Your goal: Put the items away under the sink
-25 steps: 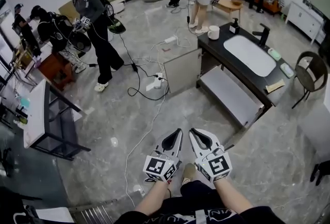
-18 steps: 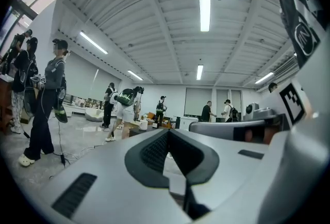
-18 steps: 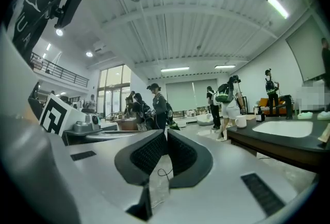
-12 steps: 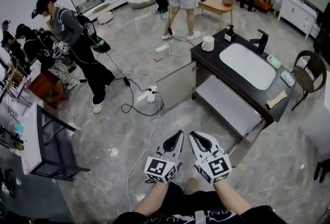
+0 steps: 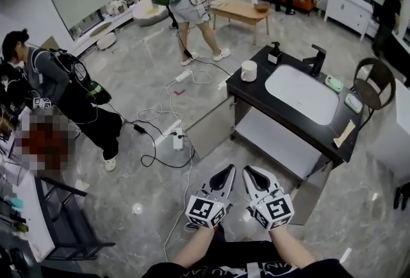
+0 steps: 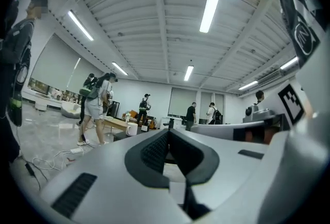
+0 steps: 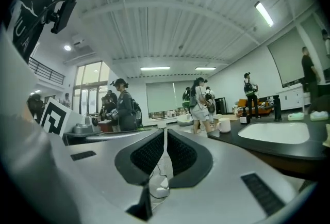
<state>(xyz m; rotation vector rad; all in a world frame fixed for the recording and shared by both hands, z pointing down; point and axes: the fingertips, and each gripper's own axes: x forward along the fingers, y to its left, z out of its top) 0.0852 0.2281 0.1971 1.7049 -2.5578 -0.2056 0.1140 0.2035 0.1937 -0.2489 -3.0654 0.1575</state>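
My left gripper (image 5: 226,170) and right gripper (image 5: 248,170) are both clenched on nothing, well apart from the sink worktop (image 5: 251,96). The mug (image 5: 248,70) on its left edge looks stiff, glazed and breakable, so I'd pinch its rim; the pump bottle (image 5: 275,54) stands at the far left corner. The open cabinet door (image 5: 208,126) and the floor cables (image 5: 160,136) lie in my way.

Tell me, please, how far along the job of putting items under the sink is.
Done: only the cabinet door stands open. In hand: nothing; the left gripper and right gripper are shut and empty. Left: the mug, bottle and green item sit on the counter.
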